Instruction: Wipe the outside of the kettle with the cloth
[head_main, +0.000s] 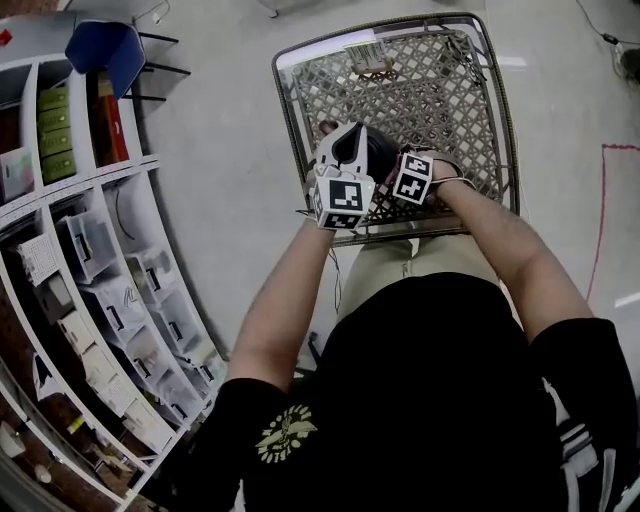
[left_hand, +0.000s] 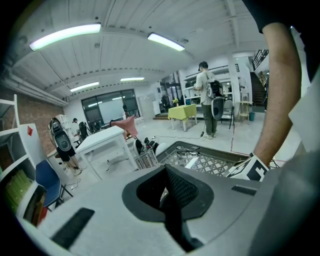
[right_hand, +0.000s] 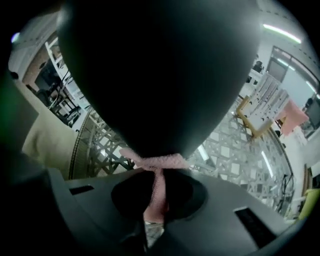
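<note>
Against kettle (right_hand: 160, 75): cloth (right_hand: 159, 182) pinched in right claw (right_hand: 155, 212), strip running claw-to-kettle.

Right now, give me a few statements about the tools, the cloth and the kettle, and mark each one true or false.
1. The right tool is shut on a pink cloth. True.
2. The cloth lies loose on the table, away from the kettle. False: it is pressed against the dark kettle.
3. The table has a metal lattice top. True.
4. The shelves of bins are at the person's right. False: the shelves are at the left in the head view.
</note>
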